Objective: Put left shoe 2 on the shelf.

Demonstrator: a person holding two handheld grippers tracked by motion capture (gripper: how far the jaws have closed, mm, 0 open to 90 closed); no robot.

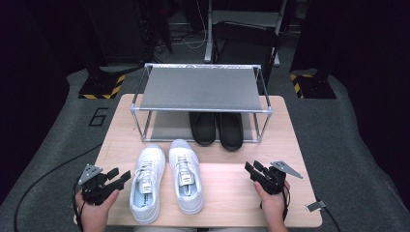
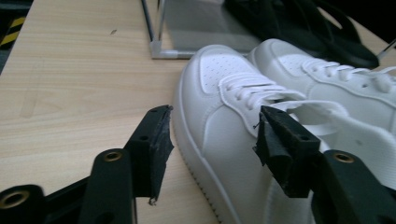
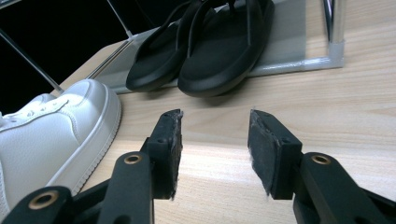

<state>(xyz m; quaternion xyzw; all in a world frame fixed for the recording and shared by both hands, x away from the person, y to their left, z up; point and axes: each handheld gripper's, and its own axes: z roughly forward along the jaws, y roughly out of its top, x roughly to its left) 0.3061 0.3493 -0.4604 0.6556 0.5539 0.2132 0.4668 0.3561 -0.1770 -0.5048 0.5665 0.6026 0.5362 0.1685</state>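
- Room lies on bare wood of the table [image 1: 227, 188]: your right gripper [image 1: 255, 170] sits right of the white sneakers [image 1: 167, 181], well apart, jaws spread with nothing between them.
- Your left gripper [image 1: 120, 175] is just left of the sneakers, jaws released; in the left gripper view the left sneaker [image 2: 224, 121] sits between the pads, untouched.
- Beyond the sneakers' toes stands the shoe rack [image 1: 200, 89], its front frame close, blocking forward travel.
- Black sandals [image 1: 216, 128] sit behind the sneakers on the rack's lower shelf, heels hidden under the top shelf.
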